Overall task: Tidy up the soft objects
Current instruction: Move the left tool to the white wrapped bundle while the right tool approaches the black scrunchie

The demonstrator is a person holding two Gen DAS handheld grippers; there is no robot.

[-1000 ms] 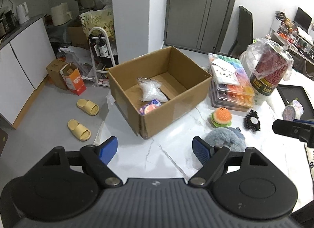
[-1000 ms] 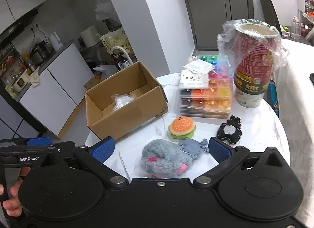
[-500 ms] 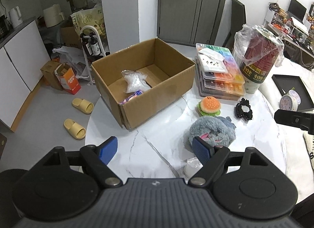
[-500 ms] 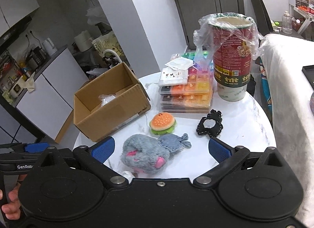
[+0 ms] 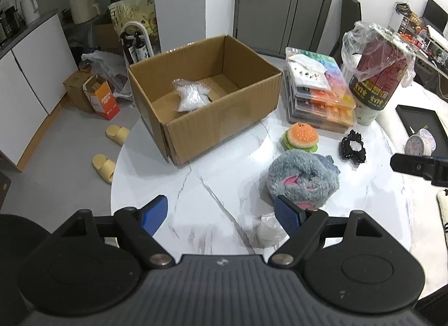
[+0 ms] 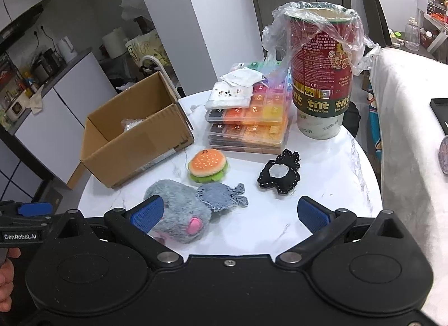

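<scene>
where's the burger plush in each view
Left wrist: burger plush sits right of centre, between the cardboard box and the black scrunchie.
Right wrist: burger plush sits just left of centre, above the grey plush.
Shared landmark: the stacked bead cases directly behind it.

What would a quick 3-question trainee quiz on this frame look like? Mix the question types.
1. True or false: the grey plush toy already lies inside the cardboard box.
2. Which item lies on the table between the box and the black scrunchie? A) burger plush B) slipper C) kettle
3. Fill in: the left gripper and the right gripper both have their jaws ____.

Key: 1. false, it lies on the table. 2. A, the burger plush. 3. open, holding nothing.
</scene>
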